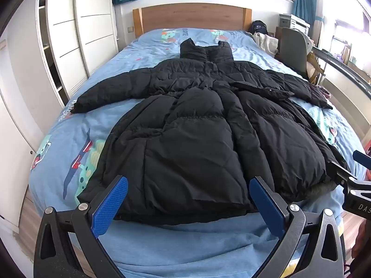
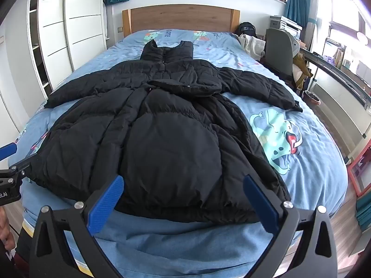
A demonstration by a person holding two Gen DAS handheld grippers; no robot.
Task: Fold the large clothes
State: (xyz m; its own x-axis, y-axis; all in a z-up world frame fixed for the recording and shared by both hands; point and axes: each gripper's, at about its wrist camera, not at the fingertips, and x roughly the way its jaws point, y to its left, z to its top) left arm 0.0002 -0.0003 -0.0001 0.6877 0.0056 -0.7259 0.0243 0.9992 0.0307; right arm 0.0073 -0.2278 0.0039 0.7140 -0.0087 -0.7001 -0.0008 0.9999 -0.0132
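Coat (image 1: 197, 125) judged bulky, soft, slippery; near hem corners suggested. Left hand-held gripper (image 1: 189, 205) and right hand-held gripper (image 2: 183, 202) held wide open, empty.

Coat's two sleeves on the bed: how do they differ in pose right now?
The left sleeve lies bare and fully exposed, angled out toward the wardrobe side. The right sleeve angles toward the window side, and a folded flap of the coat lies across its upper part. Both are black, quilted, spread outward, unfolded.

Bright daylight — window (image 1: 347, 30) glare, fisheye-warped.
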